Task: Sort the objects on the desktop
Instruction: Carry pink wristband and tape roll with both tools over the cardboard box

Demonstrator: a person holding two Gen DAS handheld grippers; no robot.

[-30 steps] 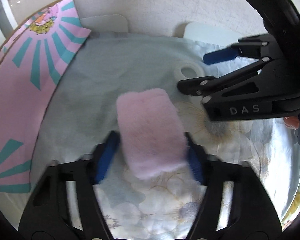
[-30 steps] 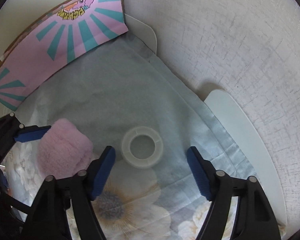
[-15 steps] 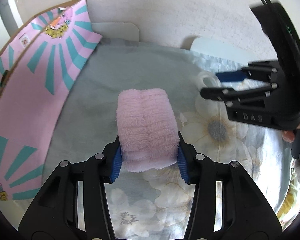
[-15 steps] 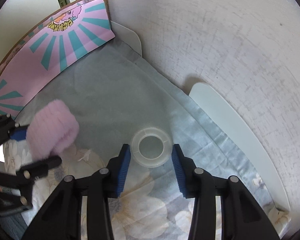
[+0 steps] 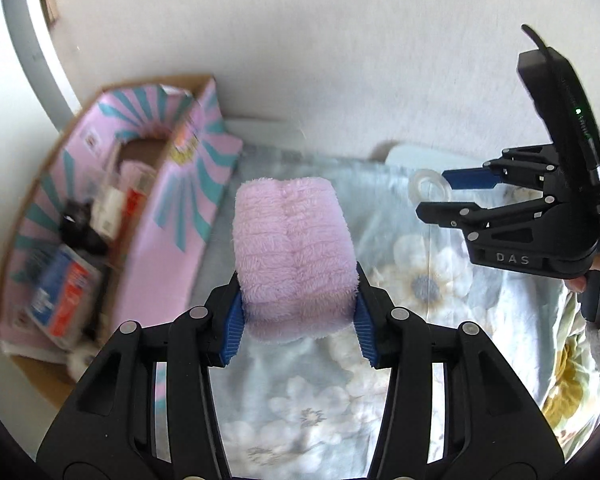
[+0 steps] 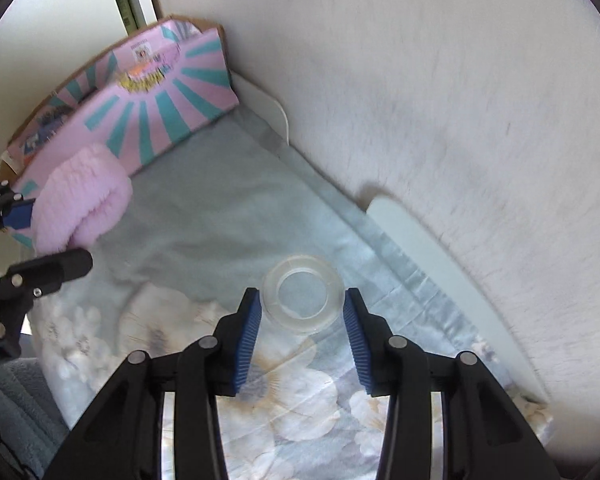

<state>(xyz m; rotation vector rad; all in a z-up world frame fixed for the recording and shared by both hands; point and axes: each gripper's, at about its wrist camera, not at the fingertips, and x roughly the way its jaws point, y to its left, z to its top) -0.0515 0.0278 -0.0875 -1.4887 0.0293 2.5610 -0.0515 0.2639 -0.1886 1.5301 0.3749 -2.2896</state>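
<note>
Fluffy pink folded cloth [image 5: 294,252] sits clamped between the blue pads of my left gripper [image 5: 296,316], which I have closed snugly on its near end; the cloth stands lifted clear of the floral blue tablecloth [image 5: 416,292]. To its left I see the pink cardboard box with teal rays [image 5: 168,216], open at the top, with blurred items inside: a black object, something white and red, and a blue and red packet. I cannot make those out more closely.

On my right gripper [image 6: 303,322] the fingers are drawn in around the clear plastic tape ring [image 6: 302,299], the blue pads right at its two sides. Both pads meet the ring's edge, so I read it as gripped. In the left wrist view the ring [image 5: 426,184] shows between those fingers, at the far right of the cloth-covered table near the white wall [image 6: 420,100]. The box stands well apart from the ring, at the far left against that wall.
</note>
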